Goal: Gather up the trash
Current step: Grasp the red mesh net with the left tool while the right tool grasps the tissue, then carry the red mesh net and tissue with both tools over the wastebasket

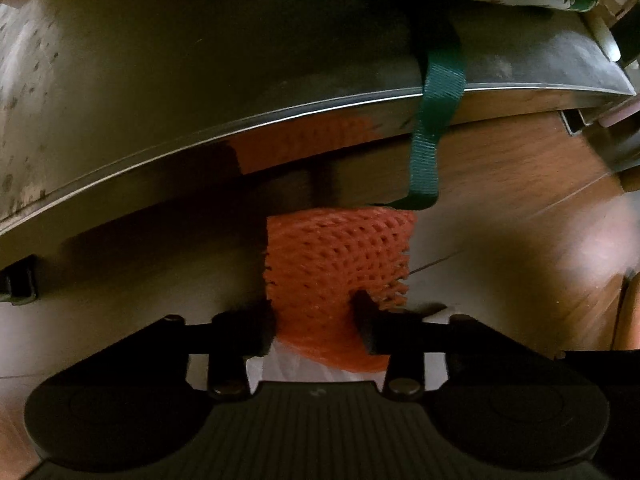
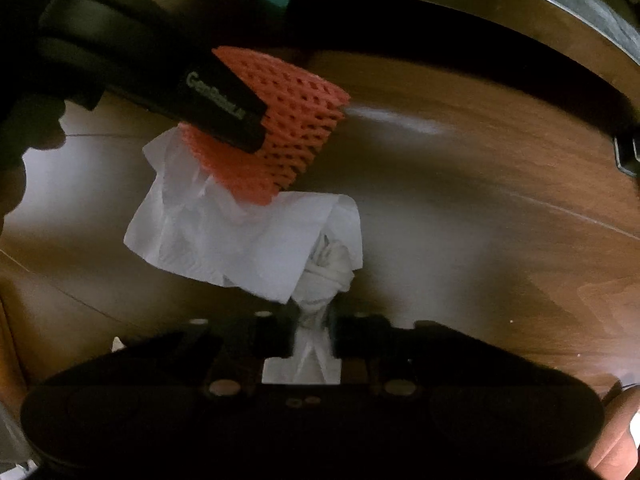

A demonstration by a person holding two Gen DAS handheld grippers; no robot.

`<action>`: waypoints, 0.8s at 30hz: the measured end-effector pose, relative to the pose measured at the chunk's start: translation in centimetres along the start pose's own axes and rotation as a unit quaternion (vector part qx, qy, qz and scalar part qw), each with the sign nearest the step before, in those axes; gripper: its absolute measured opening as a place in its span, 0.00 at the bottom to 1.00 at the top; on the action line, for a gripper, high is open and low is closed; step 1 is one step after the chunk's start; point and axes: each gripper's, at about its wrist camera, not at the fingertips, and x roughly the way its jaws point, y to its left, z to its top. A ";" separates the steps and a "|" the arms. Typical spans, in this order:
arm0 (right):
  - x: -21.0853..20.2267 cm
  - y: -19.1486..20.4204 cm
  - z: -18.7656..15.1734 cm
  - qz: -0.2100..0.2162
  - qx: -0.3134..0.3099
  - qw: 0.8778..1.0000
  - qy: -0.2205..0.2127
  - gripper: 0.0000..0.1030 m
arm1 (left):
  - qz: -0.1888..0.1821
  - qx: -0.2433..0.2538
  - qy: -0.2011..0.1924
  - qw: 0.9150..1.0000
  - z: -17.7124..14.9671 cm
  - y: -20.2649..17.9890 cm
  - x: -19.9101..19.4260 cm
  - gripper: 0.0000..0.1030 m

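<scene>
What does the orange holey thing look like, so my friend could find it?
Look at the brown wooden floor just below the metal table edge. There, beside crumpled white tissue, lies an orange foam net sleeve, pinched by the left gripper. Only it is bright orange with holes.

Metal table edge [image 1: 280,120] and green strap [image 1: 428,148] overhang bare floor [image 1: 520,220]

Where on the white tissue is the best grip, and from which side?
Take the white tissue at its twisted, bunched end, coming from above. That knot stands up off the wooden floor, while the rest lies thin, flat and partly under the orange foam net. The right gripper is shut on that end; the left gripper is shut on the net.
</scene>
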 end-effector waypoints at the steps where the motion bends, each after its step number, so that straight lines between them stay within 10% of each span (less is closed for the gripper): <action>1: -0.2 0.0 0.0 -0.003 0.000 1.000 -0.001 0.08 | -0.001 -0.001 -0.003 1.000 0.0 0.0 -0.1 0.31; 14: -6.9 -0.5 -0.4 -0.032 0.039 0.999 -0.010 0.06 | 0.010 -0.030 -0.027 0.999 -2.0 0.1 -4.7 0.21; 24: -20.2 -1.0 -1.2 -0.033 0.071 0.994 -0.072 0.06 | 0.019 -0.009 -0.058 0.998 -4.6 -1.7 -15.8 0.21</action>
